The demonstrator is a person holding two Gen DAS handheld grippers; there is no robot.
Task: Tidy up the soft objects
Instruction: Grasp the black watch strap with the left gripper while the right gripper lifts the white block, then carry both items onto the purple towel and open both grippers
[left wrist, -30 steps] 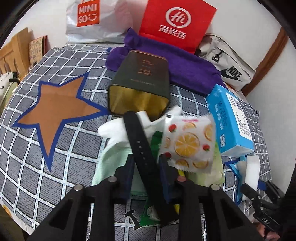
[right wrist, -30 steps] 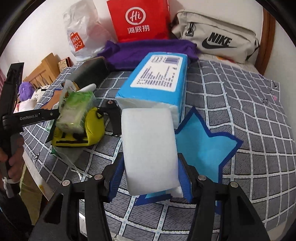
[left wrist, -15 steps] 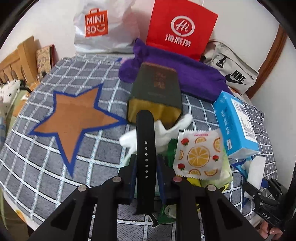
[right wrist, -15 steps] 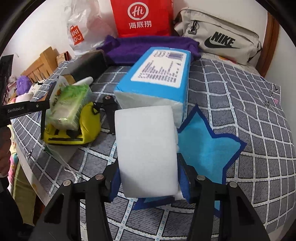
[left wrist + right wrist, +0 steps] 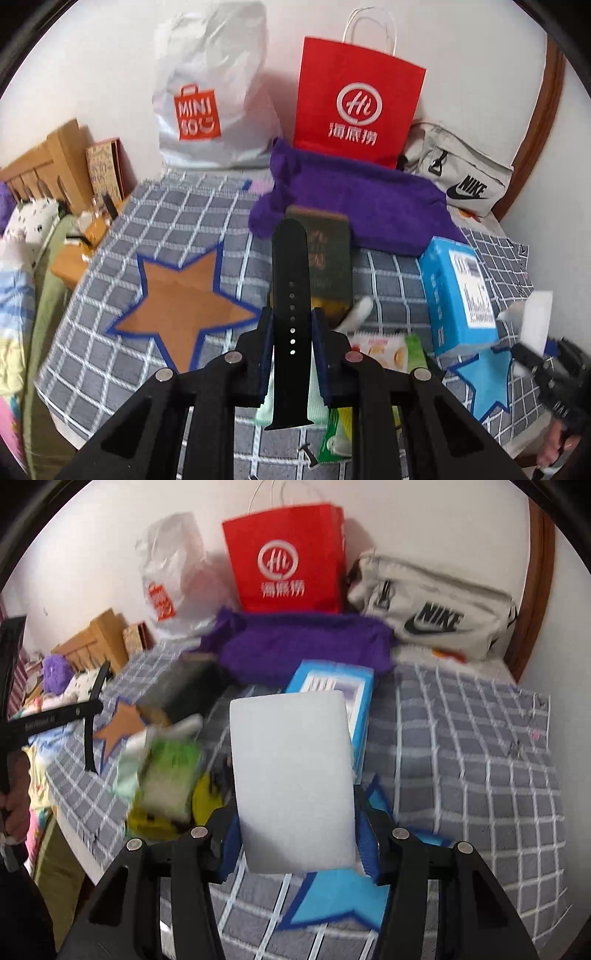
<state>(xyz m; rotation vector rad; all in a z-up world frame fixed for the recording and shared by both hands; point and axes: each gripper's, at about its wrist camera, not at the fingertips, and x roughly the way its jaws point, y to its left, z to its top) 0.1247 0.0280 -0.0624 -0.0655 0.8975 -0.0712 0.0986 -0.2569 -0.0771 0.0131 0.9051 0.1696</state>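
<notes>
black strap [image 5: 290, 295] clamped in left tool [image 5: 291, 343]

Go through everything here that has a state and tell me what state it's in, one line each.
Left gripper: shut on the watch strap.
Watch strap: held upright, off the bed.
Right gripper: shut on the white sponge.
White sponge: held upright, lifted.
Red paper bag: standing upright.
Blue tissue pack: lying flat.

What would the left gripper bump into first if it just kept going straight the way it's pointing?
Probably the dark box lying just beyond the black strap that the left gripper holds; the purple towel lies behind it. Depth is hard to judge here.
</notes>
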